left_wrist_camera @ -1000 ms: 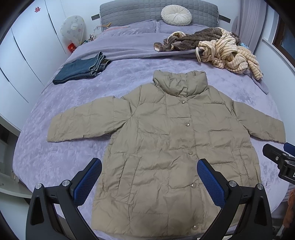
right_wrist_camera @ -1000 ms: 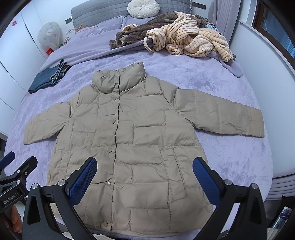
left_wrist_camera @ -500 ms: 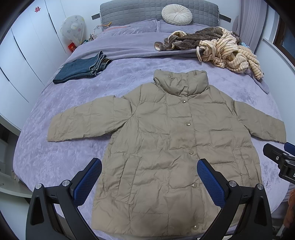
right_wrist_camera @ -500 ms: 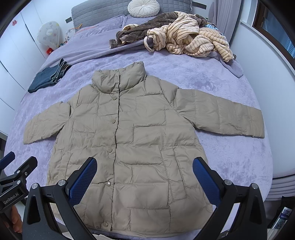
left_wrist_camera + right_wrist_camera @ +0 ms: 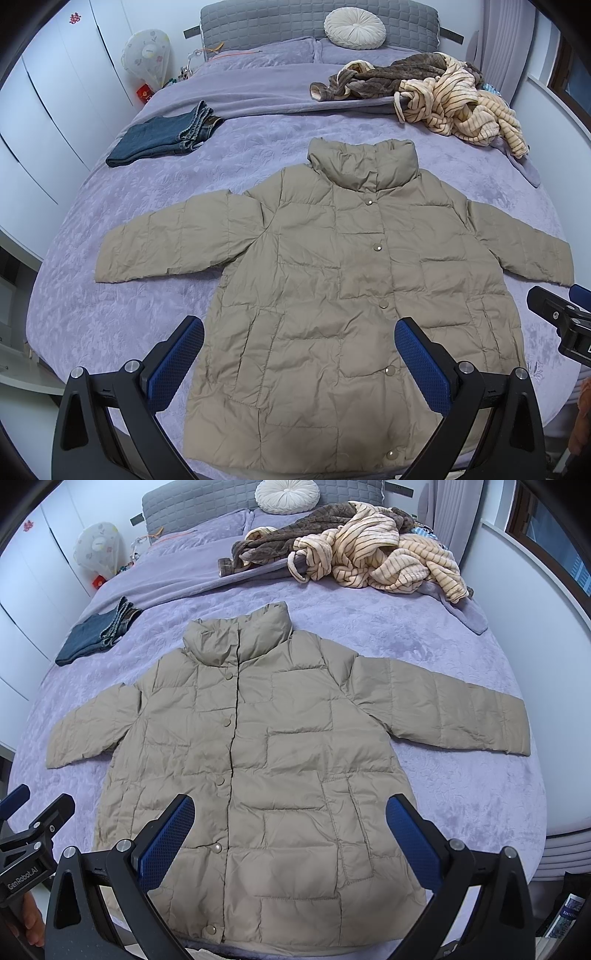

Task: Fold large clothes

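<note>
Beige quilted puffer jacket [image 5: 332,295] lies flat, snapped, unfolded; left gripper [image 5: 299,362] and right gripper [image 5: 290,840] hover wide, empty, above its hem.

Quilted matt jacket [image 5: 332,295] on plush bedspread [image 5: 110,314] (embossed).

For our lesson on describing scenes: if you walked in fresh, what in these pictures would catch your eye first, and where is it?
A big khaki puffer jacket lies spread flat, front up and snapped shut, sleeves out, in the middle of the purple bed. Behind it, near the headboard, sits a rumpled heap of striped and brown clothes, with folded jeans off to the left. At the bottom, both open tools, left tool and right tool, hover over the jacket's hem.
</note>
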### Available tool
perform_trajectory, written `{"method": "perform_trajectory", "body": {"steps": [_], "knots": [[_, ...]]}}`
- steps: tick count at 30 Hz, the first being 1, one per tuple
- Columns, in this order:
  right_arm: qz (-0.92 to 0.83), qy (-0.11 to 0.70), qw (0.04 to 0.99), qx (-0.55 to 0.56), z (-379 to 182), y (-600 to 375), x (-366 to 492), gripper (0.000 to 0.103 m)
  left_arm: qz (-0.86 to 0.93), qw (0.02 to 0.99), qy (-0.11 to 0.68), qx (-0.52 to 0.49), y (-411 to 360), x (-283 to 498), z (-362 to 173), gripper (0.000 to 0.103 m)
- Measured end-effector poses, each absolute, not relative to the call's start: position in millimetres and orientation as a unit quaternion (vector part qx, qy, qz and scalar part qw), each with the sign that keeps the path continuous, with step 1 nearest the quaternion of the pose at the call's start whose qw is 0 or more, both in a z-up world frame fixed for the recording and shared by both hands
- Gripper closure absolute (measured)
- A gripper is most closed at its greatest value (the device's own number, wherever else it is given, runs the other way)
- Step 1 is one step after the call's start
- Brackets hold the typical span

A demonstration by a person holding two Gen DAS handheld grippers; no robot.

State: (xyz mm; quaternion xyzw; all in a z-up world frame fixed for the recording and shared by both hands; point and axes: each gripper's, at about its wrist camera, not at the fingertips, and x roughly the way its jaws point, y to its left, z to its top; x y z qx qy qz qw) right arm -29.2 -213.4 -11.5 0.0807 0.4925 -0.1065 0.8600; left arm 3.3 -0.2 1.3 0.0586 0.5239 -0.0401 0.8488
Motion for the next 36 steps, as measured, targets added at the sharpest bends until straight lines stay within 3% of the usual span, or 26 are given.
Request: {"method": "perform_trajectory", "body": {"steps": [36], "knots": [[-0.106,0.494,0.859,0.081,-11.5,-212.2,-28.4,0.0,-0.039,0.848,0.526,0.058,3.1,3.6,-0.9,0.0]]}}
